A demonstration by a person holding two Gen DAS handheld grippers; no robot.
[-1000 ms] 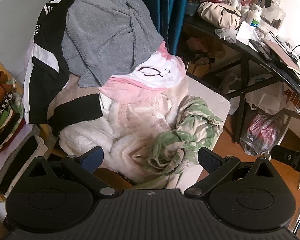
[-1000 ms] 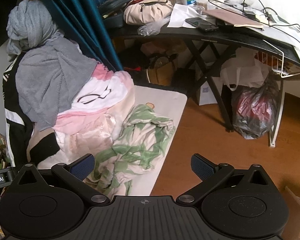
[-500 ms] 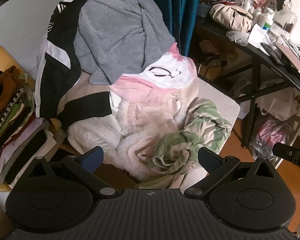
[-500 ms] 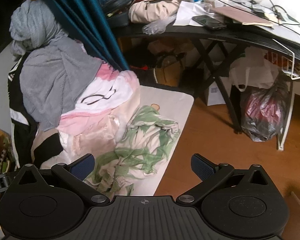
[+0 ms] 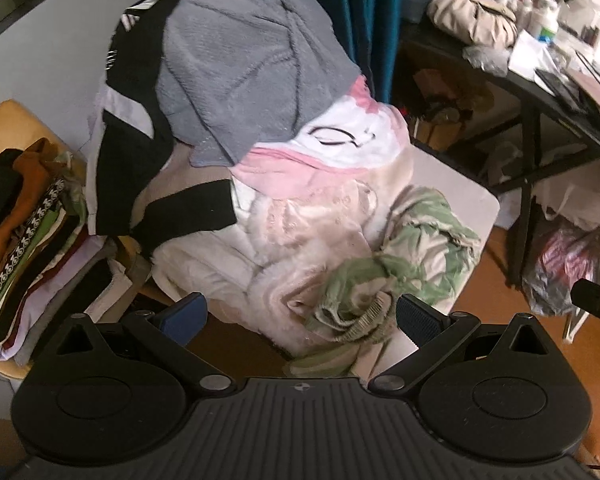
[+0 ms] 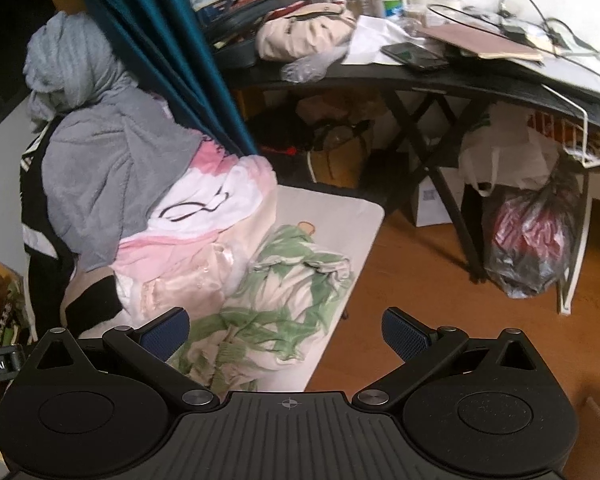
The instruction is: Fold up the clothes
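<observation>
Over on my far left, a stack of folded clothes (image 5: pixel 32 248) sits on a wooden seat, and only the left wrist view gives it properly. Next along, the heap: a black-and-white jacket (image 5: pixel 120 152) draped down the side, a grey fleece (image 5: pixel 244 76) on top, a pink and white blanket (image 5: pixel 340 148) under it, and a cream fluffy garment (image 5: pixel 300 248) spilling down the front.

My left claw (image 5: pixel 300 314) is spread wide, gripping nothing. Its blue pads (image 5: pixel 184 316) frame the lower edge of the heap, and the ribbed hem of the green leaf-print garment (image 5: pixel 416 252) lies bunched just beside the right pad; I cannot tell whether it touches.

My right claw (image 6: pixel 286 332) is also spread wide and empty, hanging above the same green leaf-print garment (image 6: pixel 292 292), which lies crumpled on a pale bench (image 6: pixel 340 216) beside the heap. This view shows the garment's full spread.

Further right, the right wrist view opens up what the left barely catches: a teal curtain (image 6: pixel 168 60), a black desk (image 6: pixel 440 80) cluttered with a beige bag (image 6: pixel 304 32), a phone (image 6: pixel 414 56) and bottles, and a plastic bag (image 6: pixel 528 248) on the wooden floor (image 6: pixel 400 300).
</observation>
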